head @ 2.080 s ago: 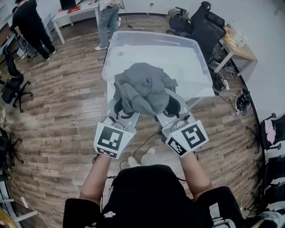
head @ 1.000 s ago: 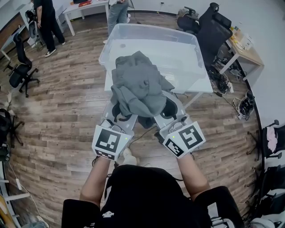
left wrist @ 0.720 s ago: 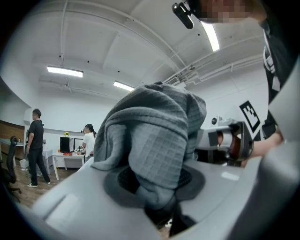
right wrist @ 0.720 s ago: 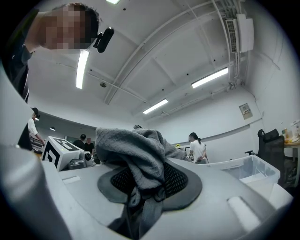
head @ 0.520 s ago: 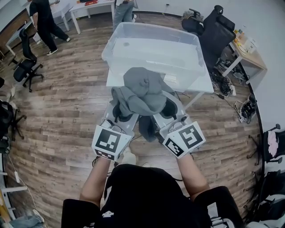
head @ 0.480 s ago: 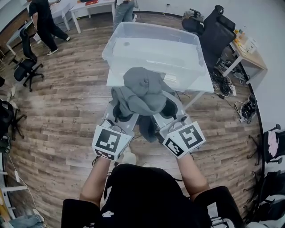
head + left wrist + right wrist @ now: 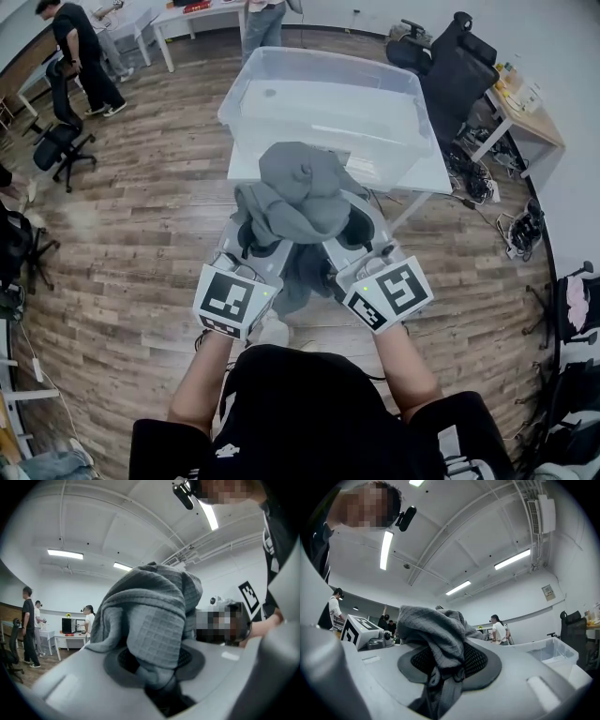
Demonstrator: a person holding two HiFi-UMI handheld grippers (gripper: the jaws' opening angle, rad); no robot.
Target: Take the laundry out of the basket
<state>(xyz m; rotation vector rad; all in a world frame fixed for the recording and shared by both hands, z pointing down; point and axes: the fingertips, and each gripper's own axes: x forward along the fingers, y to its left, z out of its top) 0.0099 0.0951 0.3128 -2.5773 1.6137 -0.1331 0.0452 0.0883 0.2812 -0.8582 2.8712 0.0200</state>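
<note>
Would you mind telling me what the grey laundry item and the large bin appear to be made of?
Grey laundry item: soft woven or knitted cloth, probably cotton-like, matte; a fine waffle grid shows close up and it drapes in loose folds.
Large bin: translucent plastic, smooth and slightly glossy; its walls look milky and see-through.

R gripper (image 7: 449, 670) clamps grey garment (image 7: 433, 630) betw. its pads, cloth bunched above & hanging below; clear bin (image 7: 555, 651) off right, person (image 7: 500, 631) beyond.
</note>
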